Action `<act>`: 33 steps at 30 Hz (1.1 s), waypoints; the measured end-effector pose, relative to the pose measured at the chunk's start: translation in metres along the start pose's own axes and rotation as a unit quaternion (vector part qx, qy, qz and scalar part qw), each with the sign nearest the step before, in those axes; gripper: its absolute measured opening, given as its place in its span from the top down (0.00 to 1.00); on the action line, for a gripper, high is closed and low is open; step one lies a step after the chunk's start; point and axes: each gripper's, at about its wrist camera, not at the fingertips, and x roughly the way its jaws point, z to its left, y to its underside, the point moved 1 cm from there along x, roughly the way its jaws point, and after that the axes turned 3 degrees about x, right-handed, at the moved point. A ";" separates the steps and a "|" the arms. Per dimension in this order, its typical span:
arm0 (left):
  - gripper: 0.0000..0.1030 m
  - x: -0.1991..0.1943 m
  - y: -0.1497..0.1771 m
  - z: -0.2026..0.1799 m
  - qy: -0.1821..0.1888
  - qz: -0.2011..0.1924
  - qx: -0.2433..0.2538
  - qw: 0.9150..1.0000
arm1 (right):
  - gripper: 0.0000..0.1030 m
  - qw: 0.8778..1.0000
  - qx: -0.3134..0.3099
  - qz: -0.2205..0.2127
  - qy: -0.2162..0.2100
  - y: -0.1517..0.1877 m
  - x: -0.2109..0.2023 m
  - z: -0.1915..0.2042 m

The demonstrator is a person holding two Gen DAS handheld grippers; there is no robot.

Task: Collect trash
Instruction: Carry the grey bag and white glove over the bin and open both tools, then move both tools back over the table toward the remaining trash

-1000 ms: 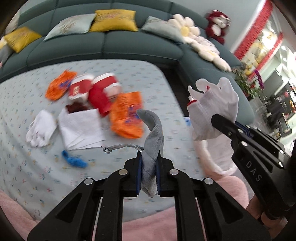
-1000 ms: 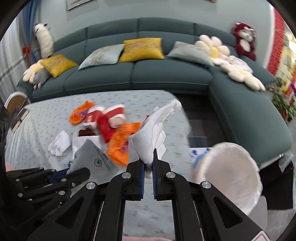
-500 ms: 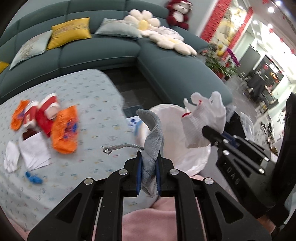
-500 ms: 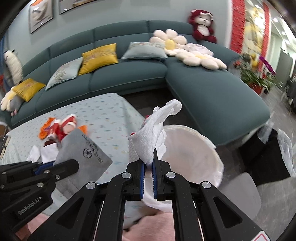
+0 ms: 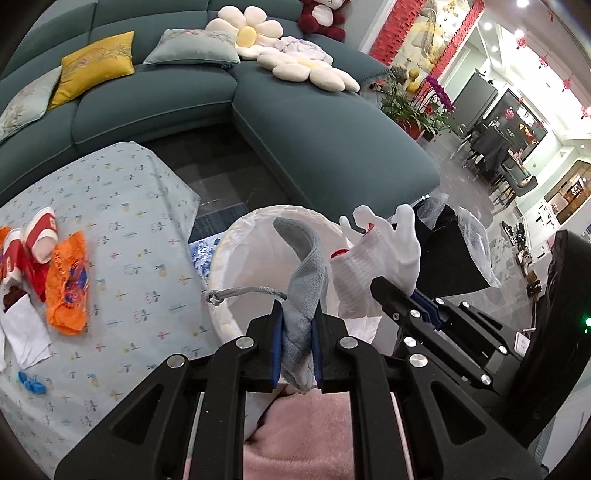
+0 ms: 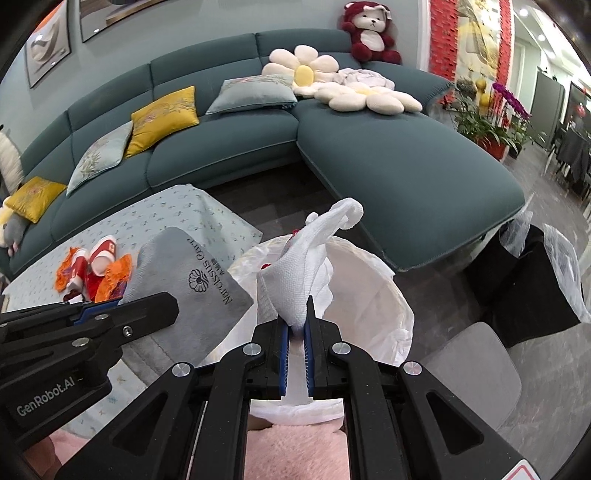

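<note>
A: What do we have hold of?

B: In our left gripper [image 5: 297, 341] we have the grey pouch [image 5: 304, 291], pinched between the blue pads. The jaws are easing apart at this moment, but the pouch sits between them and the pads touch it on both sides. Its grey cord [image 5: 243, 291] sticks out to the left with a knot at the end.

A: And our right?

B: Our right gripper [image 6: 296, 345] is pressed together on the white glove [image 6: 299, 280], which stands up from the jaws with its fingers curling at the top. A bit of red shows at the glove's edge.

A: Where are the two pieces, then?

B: Both hang over the open mouth of the white-lined bin [image 5: 236, 258]. From the right wrist we see the glove right in front of the bin's liner [image 6: 369, 288], and the pouch just to its left, over the near left rim, held by our other gripper [image 6: 147, 310].

A: What is left on the table?

B: On the patterned tablecloth [image 5: 140, 206], well to the left of the bin, we see an orange wrapper [image 5: 68, 284], red and white packets [image 5: 35, 243], a white tissue [image 5: 24, 332] and a small blue scrap [image 5: 31, 384].

A: And around us?

B: A teal sofa [image 6: 406, 155] wraps behind the table with yellow and grey cushions, flower-shaped pillows [image 6: 306, 70] and a red teddy bear [image 6: 369, 33]. A pink sleeve [image 5: 295, 435] shows beneath our grippers.
</note>
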 end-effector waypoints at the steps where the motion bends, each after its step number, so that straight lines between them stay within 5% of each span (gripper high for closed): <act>1: 0.85 0.002 -0.001 -0.001 0.000 0.000 0.002 1.000 | 0.92 1.000 0.002 0.000 0.000 -0.001 0.001 -0.002; 6: 0.56 0.007 -0.006 0.000 -0.011 0.000 -0.009 1.000 | 0.76 1.000 0.008 -0.006 0.006 -0.003 0.003 -0.006; 13: 0.44 0.004 -0.003 0.010 -0.029 -0.005 -0.025 0.999 | 0.59 1.000 0.010 -0.014 0.008 -0.003 0.000 -0.004; 33: 0.43 -0.049 0.022 0.080 -0.080 -0.043 -0.109 0.990 | 0.47 0.999 -0.040 -0.030 -0.014 -0.001 -0.024 0.050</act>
